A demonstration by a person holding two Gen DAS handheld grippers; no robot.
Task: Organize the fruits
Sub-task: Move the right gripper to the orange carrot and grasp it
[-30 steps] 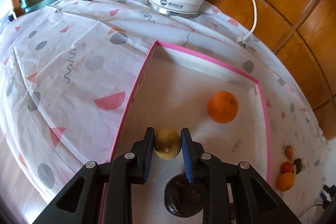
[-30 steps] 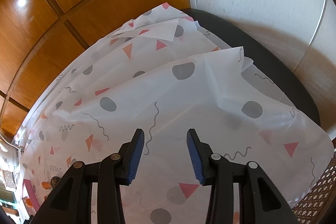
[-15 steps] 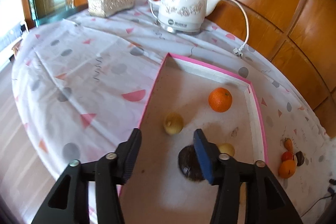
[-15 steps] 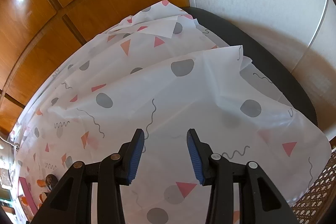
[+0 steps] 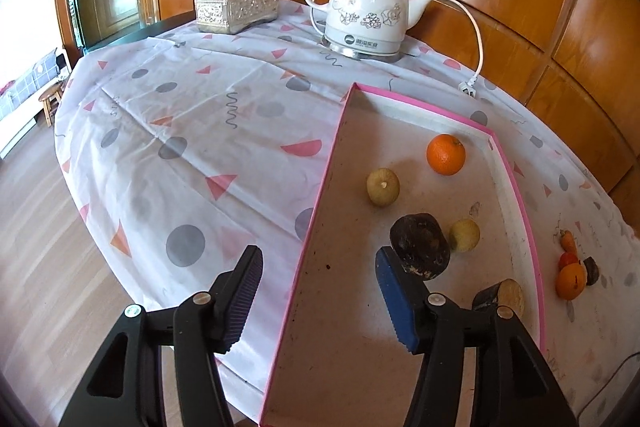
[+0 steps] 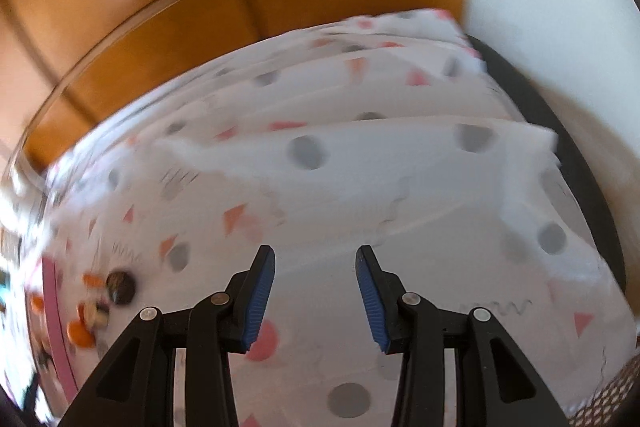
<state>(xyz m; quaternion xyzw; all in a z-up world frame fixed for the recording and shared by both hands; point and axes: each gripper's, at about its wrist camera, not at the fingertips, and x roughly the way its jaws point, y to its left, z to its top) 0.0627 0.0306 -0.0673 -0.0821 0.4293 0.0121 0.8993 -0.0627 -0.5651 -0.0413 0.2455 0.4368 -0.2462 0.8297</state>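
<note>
Tongs on the left [image 5: 318, 297] gape wide and empty above the pink-rimmed tray [image 5: 320, 195], where an orange [image 5: 445, 154] and a pale fruit [image 5: 383, 187] lie apart. Right tongs [image 6: 316, 297], spread, hold nothing over the bench cloth [image 6: 360, 167].

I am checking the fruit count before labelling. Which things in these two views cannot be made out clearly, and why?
- Left wrist view: a dark-and-tan item in the pink-edged tray is partly hidden behind the left gripper.
- Left wrist view: the small fruits outside the tray are too small to name.
- Right wrist view: motion blur smears the small items left of the right gripper.
</note>
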